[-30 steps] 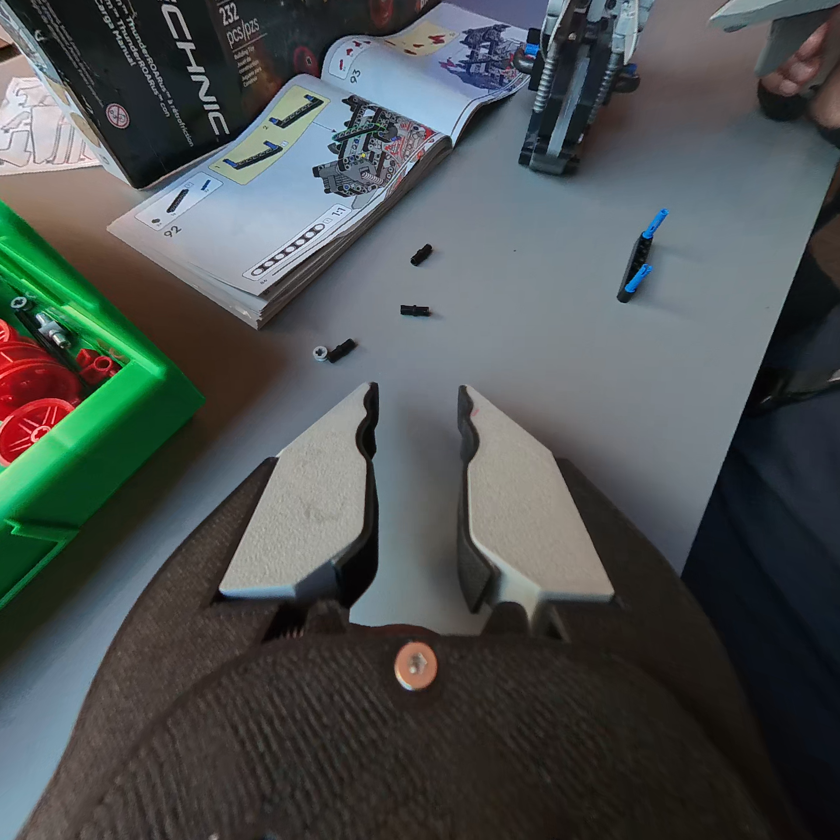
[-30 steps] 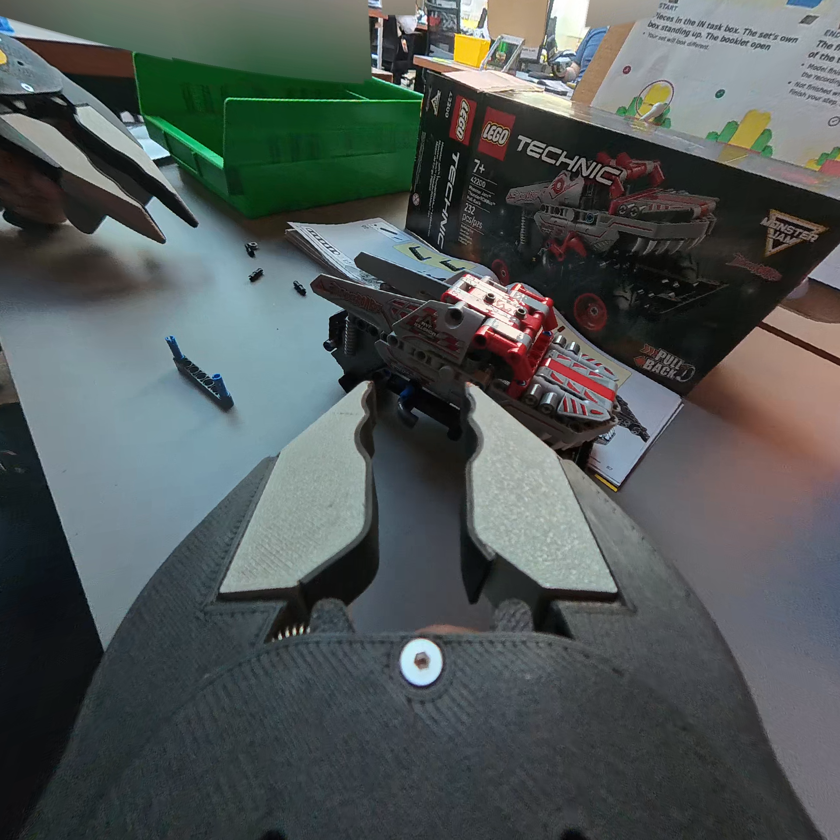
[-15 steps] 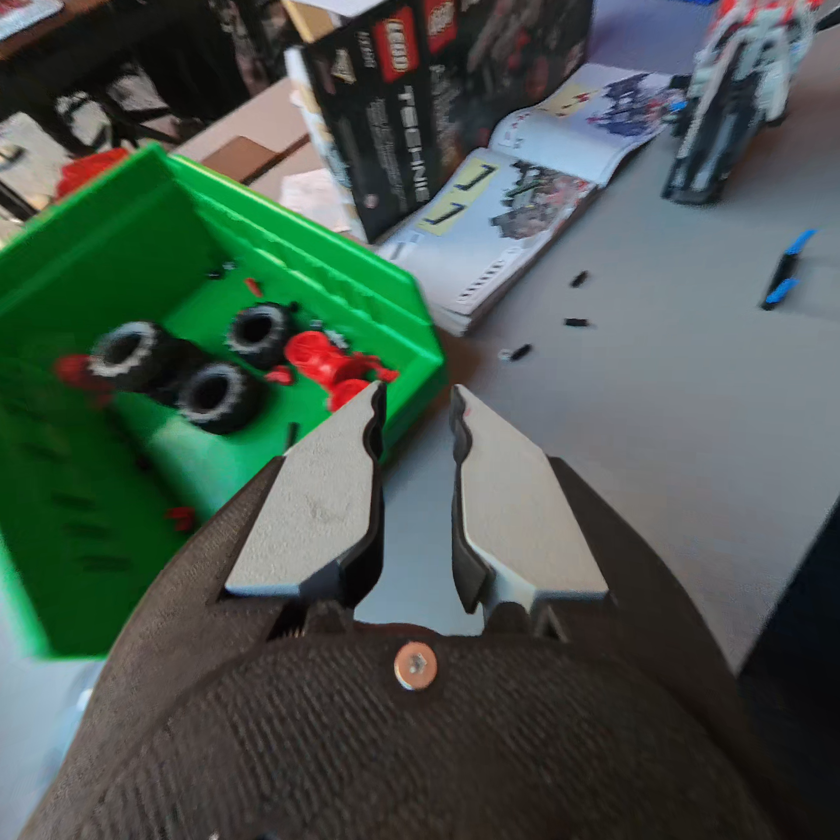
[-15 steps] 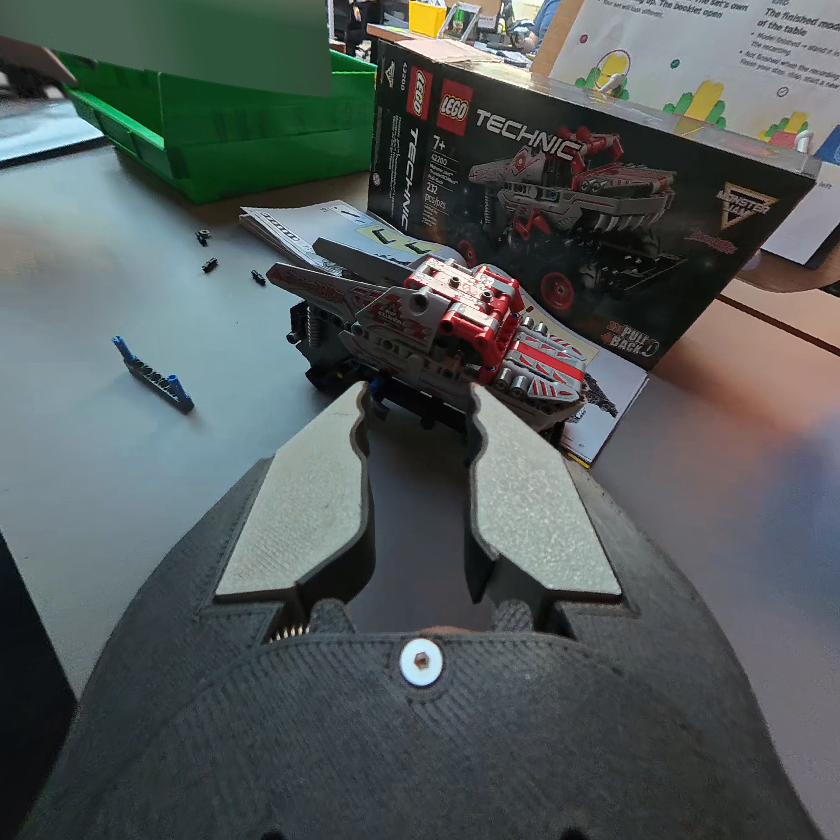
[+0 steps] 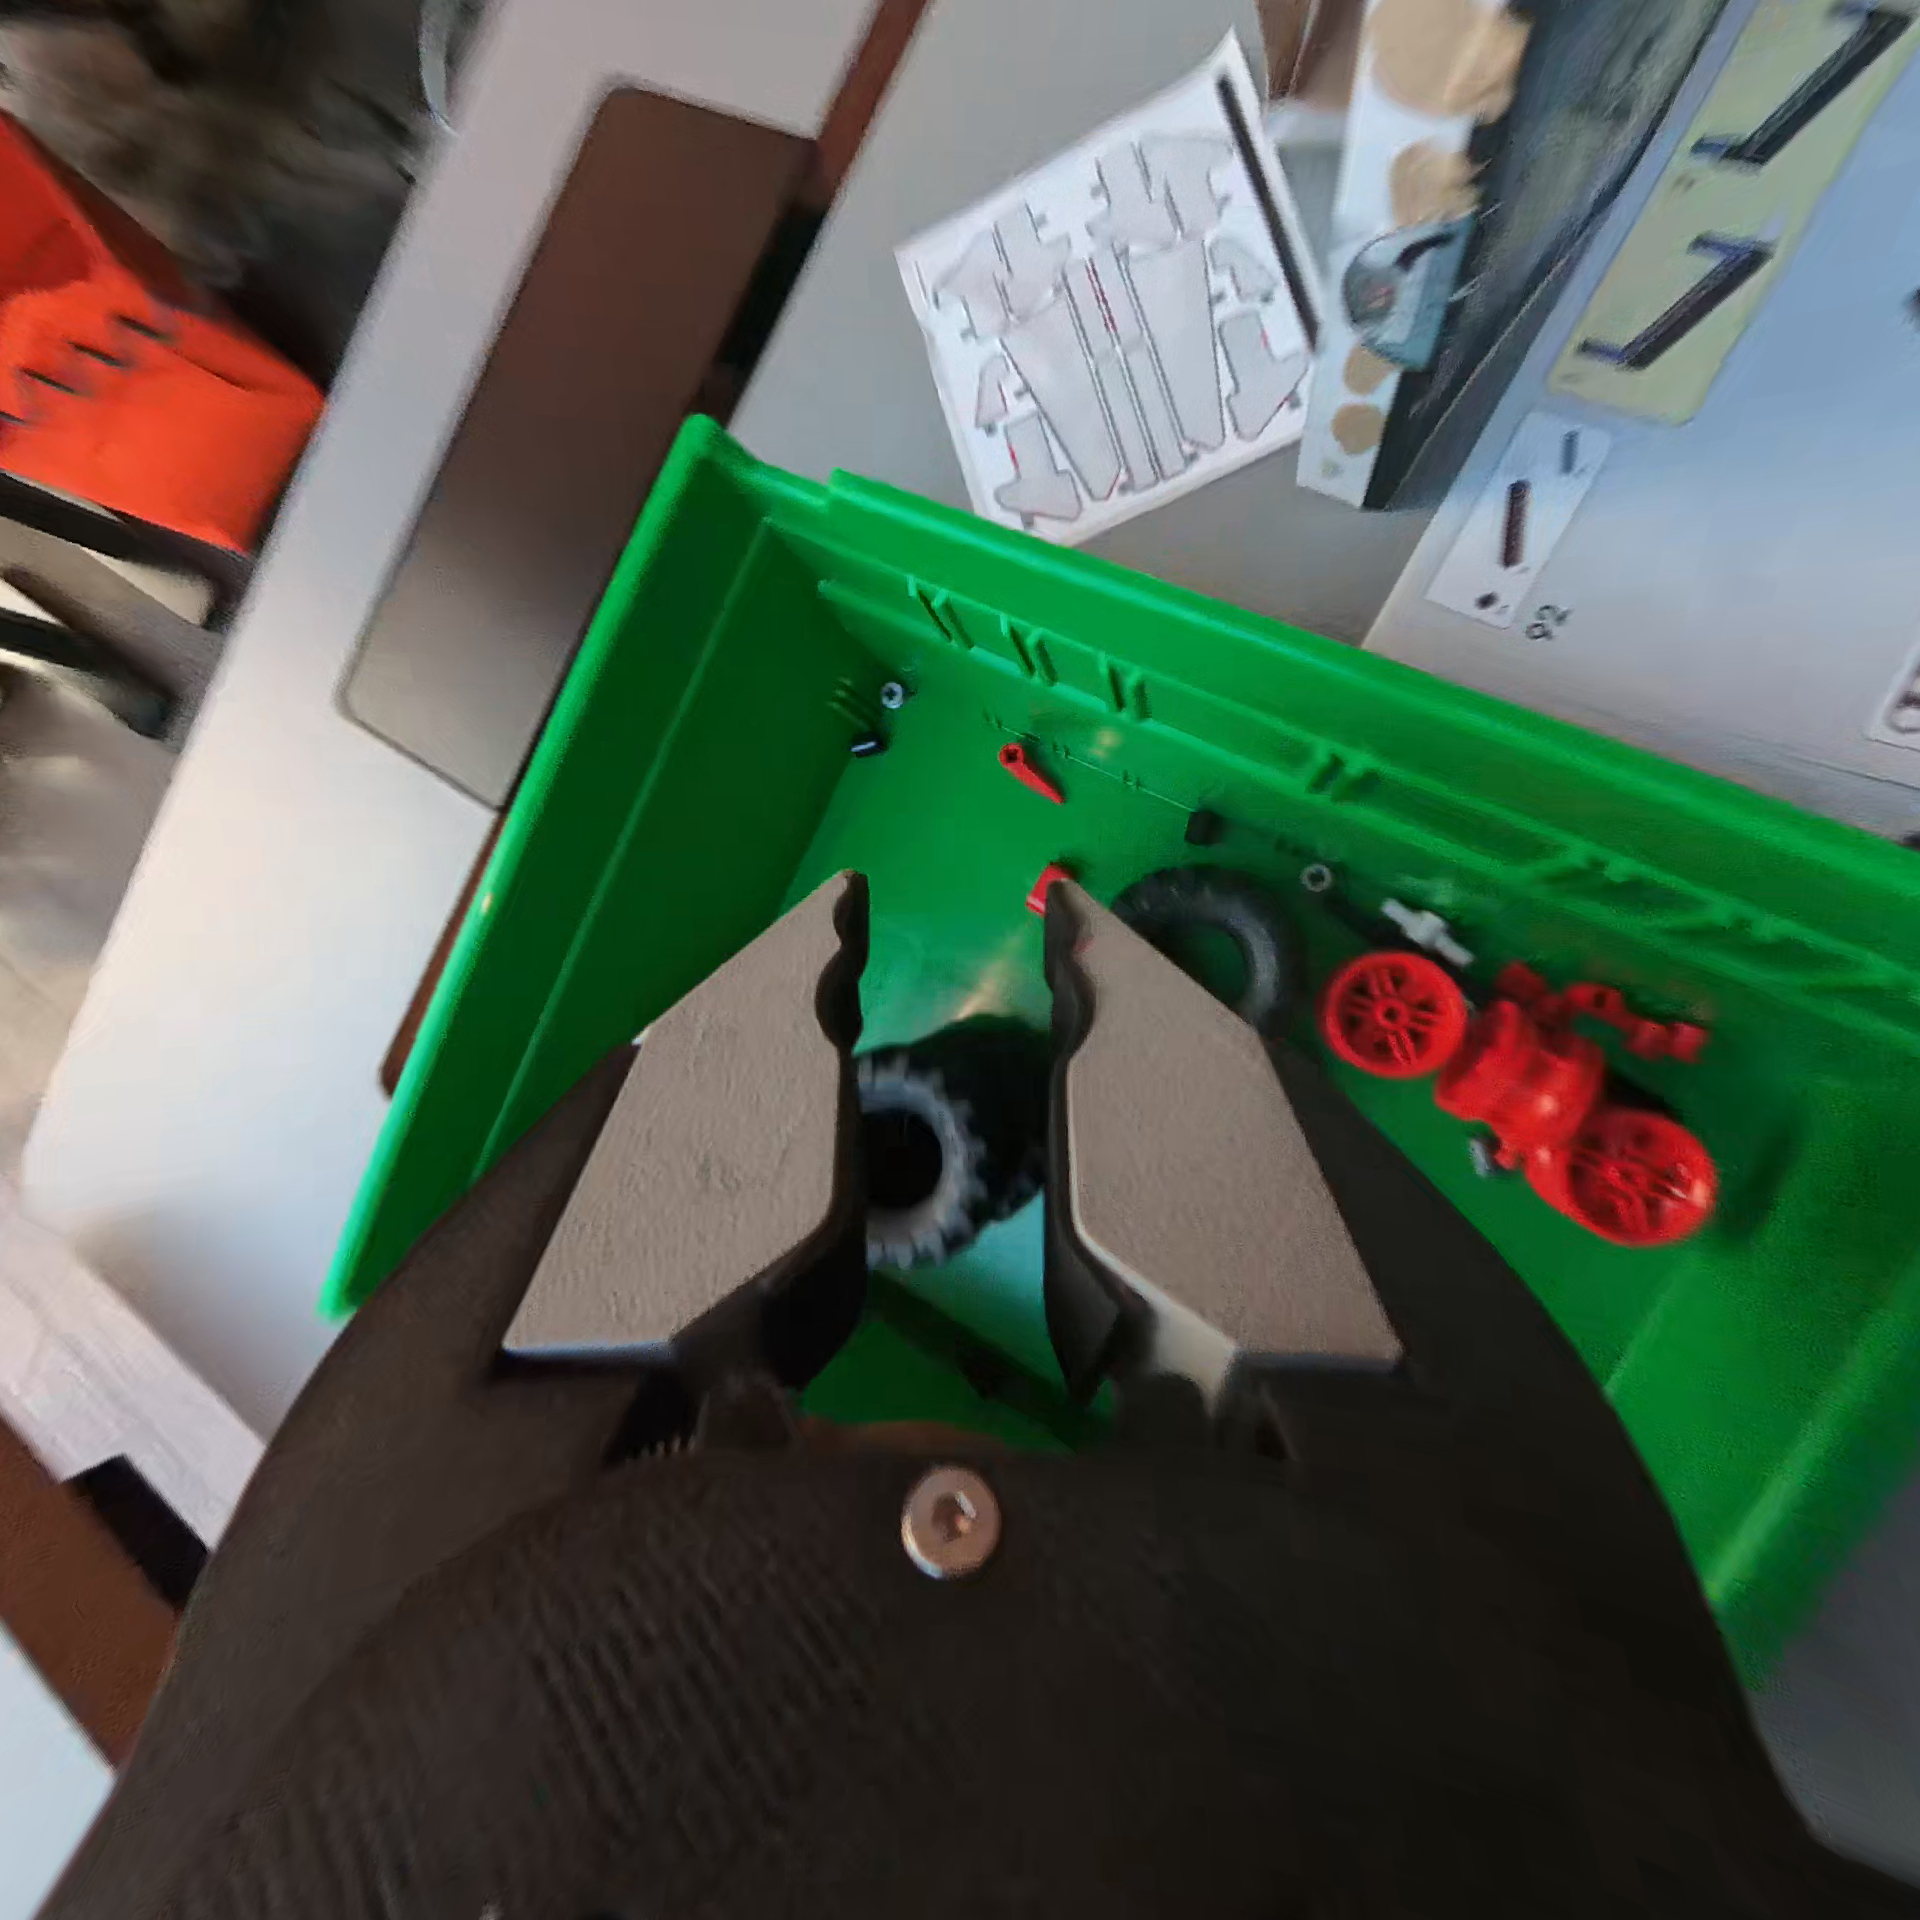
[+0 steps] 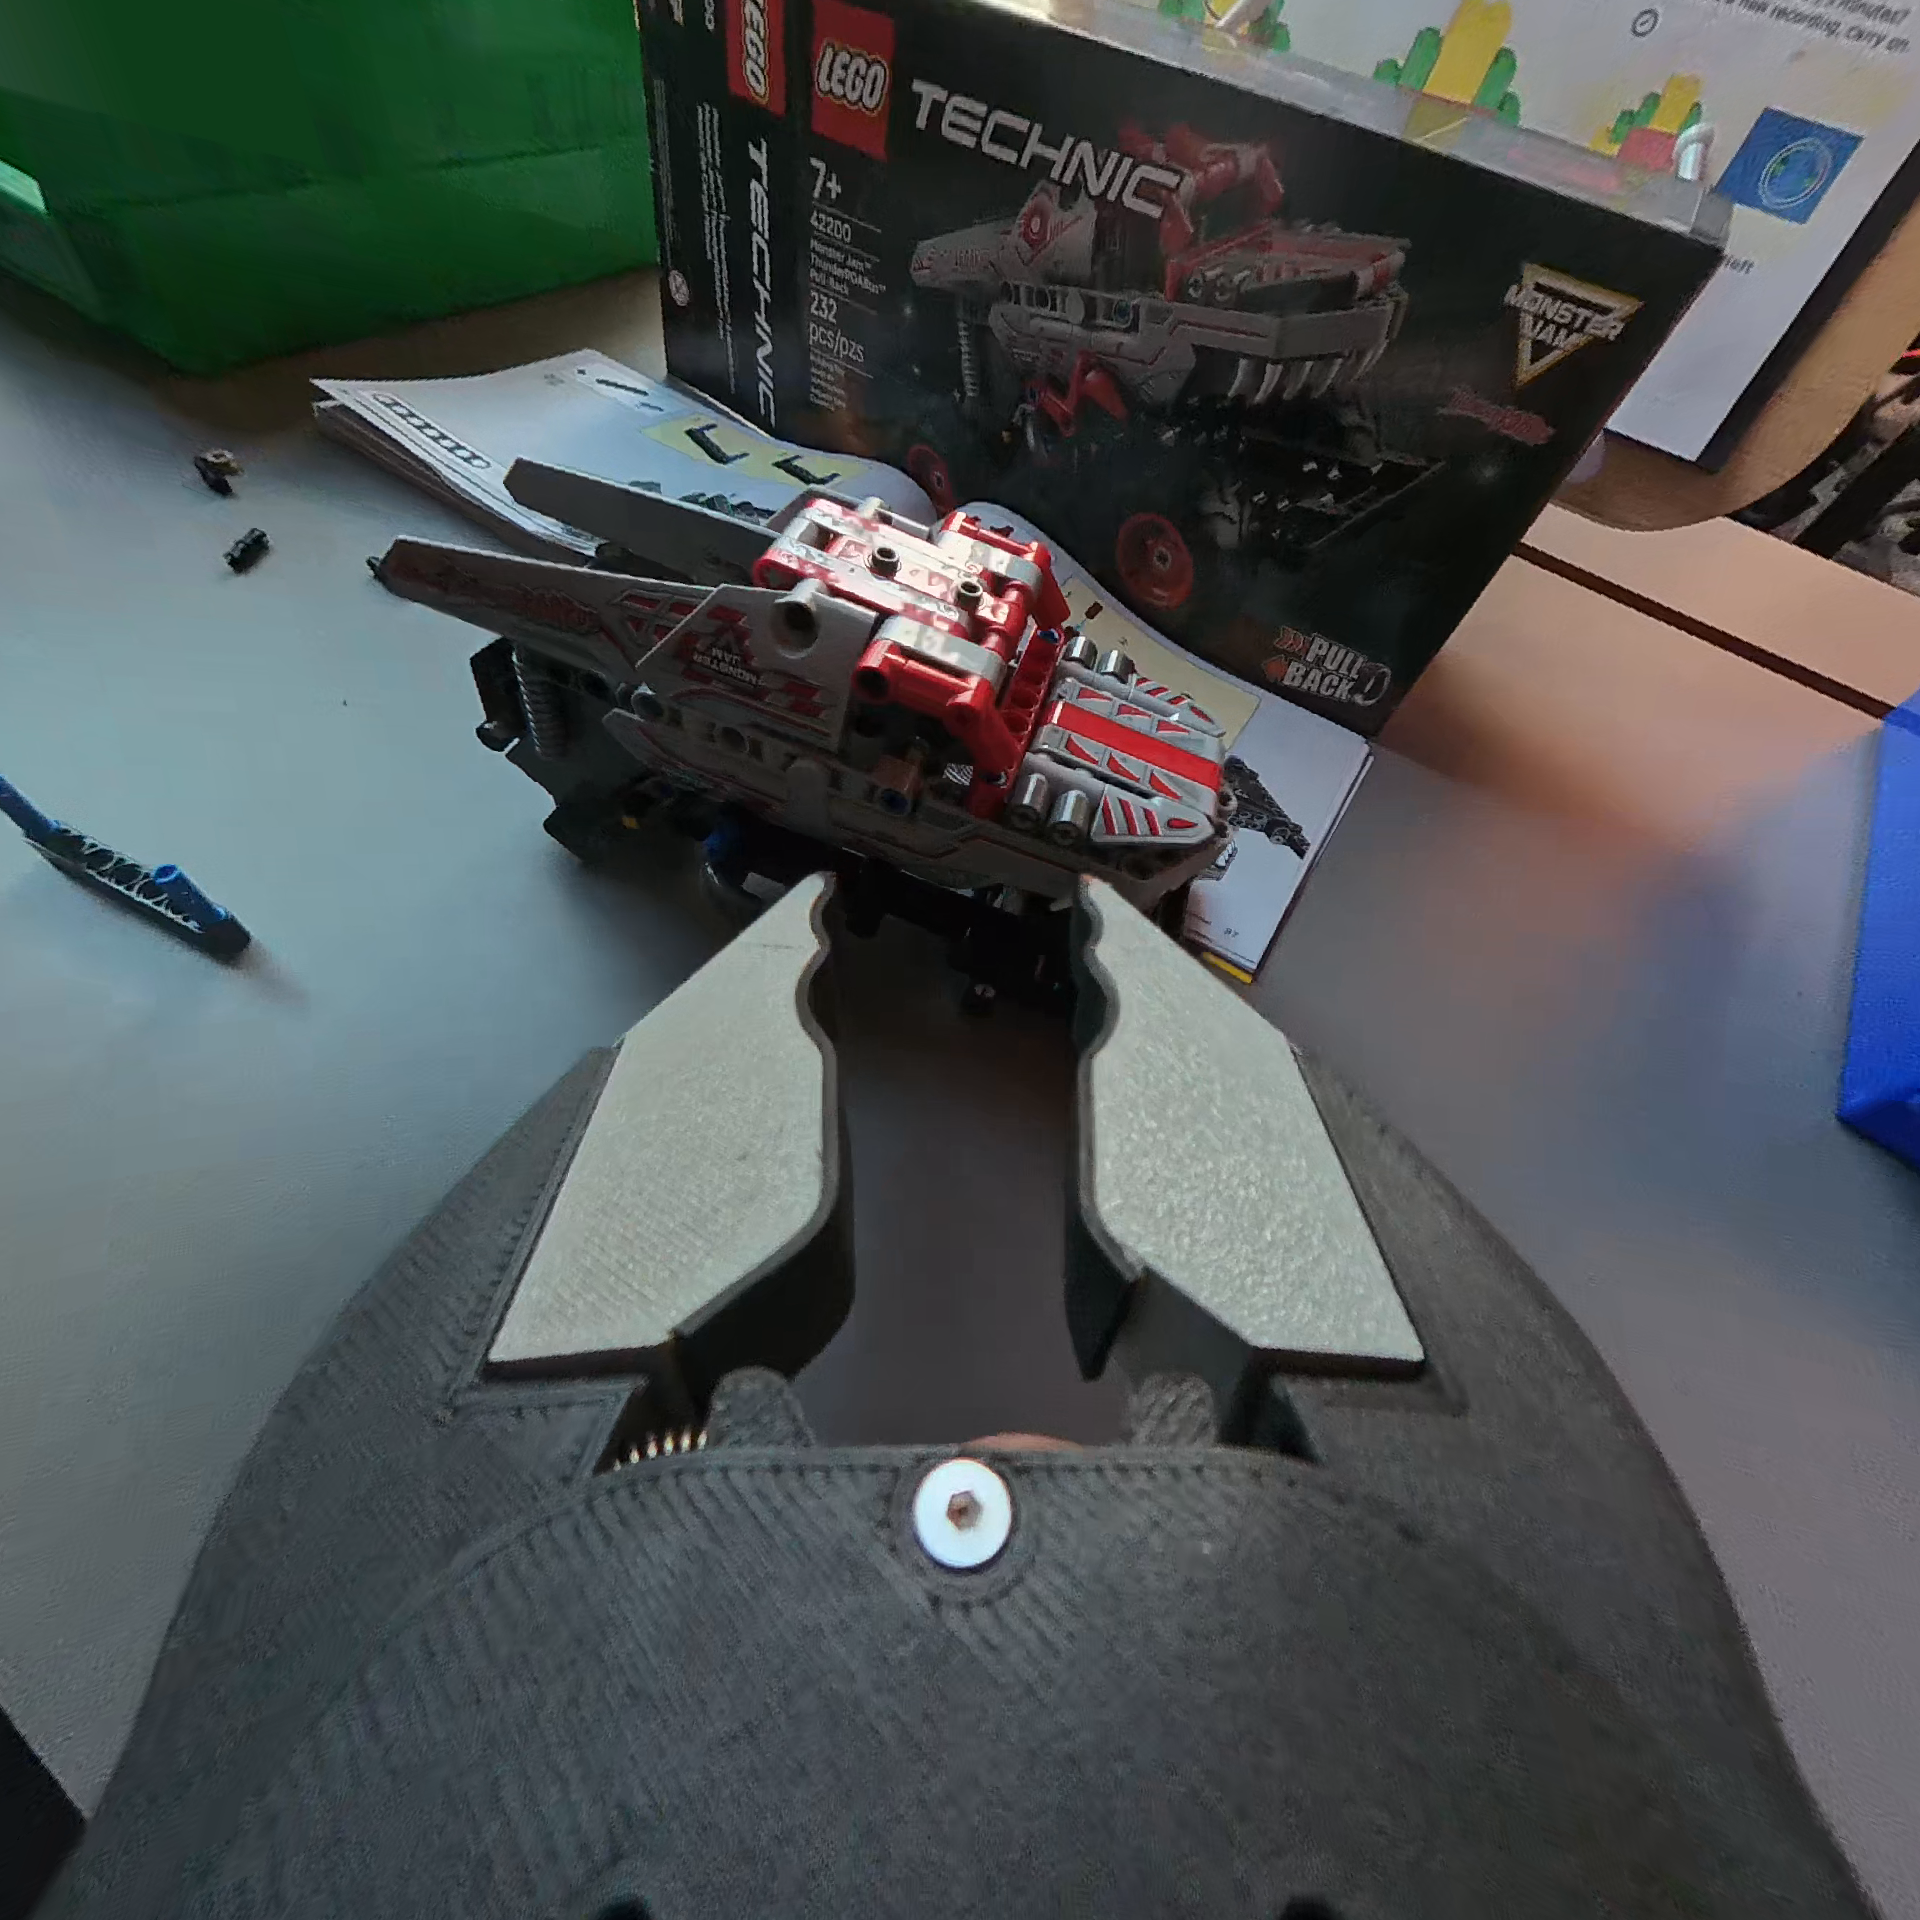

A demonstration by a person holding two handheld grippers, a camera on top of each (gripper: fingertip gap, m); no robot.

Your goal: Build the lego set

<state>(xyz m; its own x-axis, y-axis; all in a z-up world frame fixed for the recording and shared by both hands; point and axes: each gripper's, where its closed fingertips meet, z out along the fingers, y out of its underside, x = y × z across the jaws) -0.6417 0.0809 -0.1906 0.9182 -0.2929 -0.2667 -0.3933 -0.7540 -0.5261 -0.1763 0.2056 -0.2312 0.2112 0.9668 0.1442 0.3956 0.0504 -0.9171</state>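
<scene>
Your left gripper (image 5: 951,899) has swung away from the grey table and now hangs over the green bin (image 5: 665,790), while your right gripper (image 6: 951,894) has closed in on the lego model (image 6: 883,707). Both pairs of fingers stand apart with nothing between the pads; the right tips sit just short of the model's dark underside, and whether they touch it I cannot tell.

Ahead of your right gripper, past the model, one set box (image 6: 1143,291) stands upright with one open instruction booklet (image 6: 582,416) lying at its foot. To the left of those fingers lie one black beam with blue pins (image 6: 135,873) and two small black pins (image 6: 234,509).

Below your left gripper, one black tyre (image 5: 940,1148) shows between the fingers and a second tyre (image 5: 1226,935) lies just right of the right tip. Further right sit two red wheel hubs (image 5: 1392,1013) with a red assembly (image 5: 1522,1081) between them. One red pin (image 5: 1029,771) lies ahead of the tips.
</scene>
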